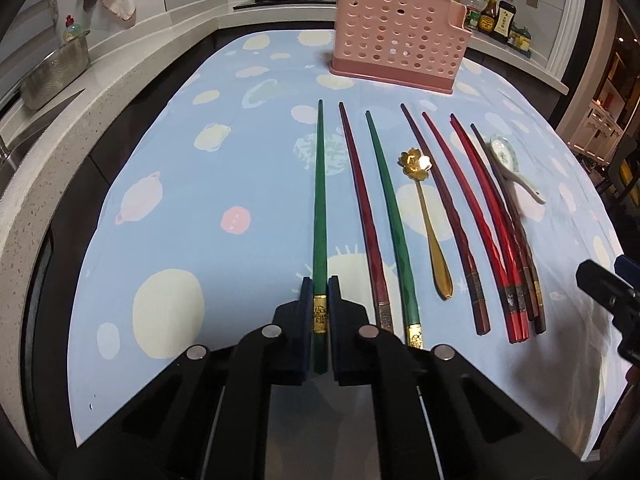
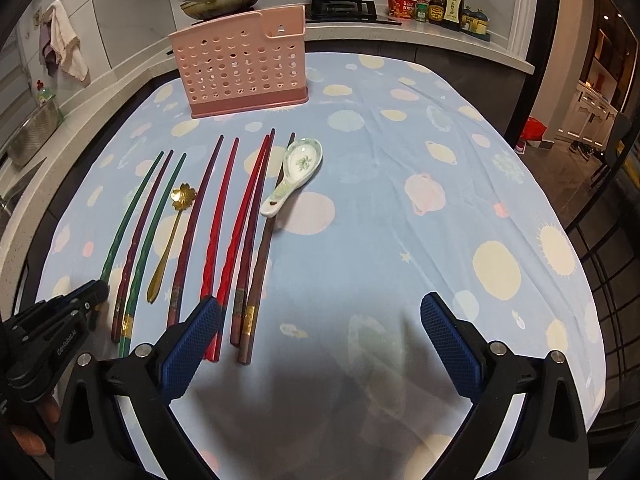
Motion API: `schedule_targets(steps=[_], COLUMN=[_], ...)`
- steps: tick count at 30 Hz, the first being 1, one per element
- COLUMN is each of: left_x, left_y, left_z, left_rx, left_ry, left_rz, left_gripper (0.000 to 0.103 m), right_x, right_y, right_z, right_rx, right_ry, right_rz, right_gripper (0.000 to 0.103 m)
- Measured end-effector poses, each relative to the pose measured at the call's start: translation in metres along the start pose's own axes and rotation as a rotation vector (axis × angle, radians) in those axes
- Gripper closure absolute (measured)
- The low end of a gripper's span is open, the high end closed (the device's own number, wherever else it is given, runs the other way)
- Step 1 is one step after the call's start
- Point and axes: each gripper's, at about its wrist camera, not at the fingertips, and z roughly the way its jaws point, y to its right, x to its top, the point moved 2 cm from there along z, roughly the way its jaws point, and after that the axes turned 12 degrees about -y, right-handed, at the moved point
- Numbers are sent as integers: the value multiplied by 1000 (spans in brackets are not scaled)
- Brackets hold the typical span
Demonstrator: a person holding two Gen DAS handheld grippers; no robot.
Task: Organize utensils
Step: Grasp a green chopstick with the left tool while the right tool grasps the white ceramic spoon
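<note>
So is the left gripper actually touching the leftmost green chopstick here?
Touching. The left wrist view shows the left gripper closed on the green chopstick near its gold band, both pads against its sides.

Glossy lacquered chopsticks (image 1: 320, 208); shiny gold metal spoon (image 1: 430, 224); glazed, probably ceramic spoon (image 2: 294, 172); matt perforated plastic holder (image 1: 396, 40).

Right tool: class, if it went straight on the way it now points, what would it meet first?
Probably the bare tablecloth. The open right tool points down at cloth, with the brown chopstick just outside its left pad; depth is uncertain.
</note>
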Motion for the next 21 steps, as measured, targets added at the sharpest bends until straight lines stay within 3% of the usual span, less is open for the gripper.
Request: schedule_targets(steps=[11, 16, 21], left_x=[13, 14, 15], left_y=[-3, -4, -4], left_z=[8, 9, 10], left_rx=[-5, -11, -9], left_ry=[-16, -15, -8], left_rz=[-28, -33, -27], left_gripper=[96, 96, 96], right_x=[73, 87, 88], right_y=[-1, -7, -7], right_z=[26, 49, 67], right_rx=[104, 130, 146], right_ry=[-1, -39, -75], right_rz=[39, 46, 59], right_gripper=[43, 68, 78])
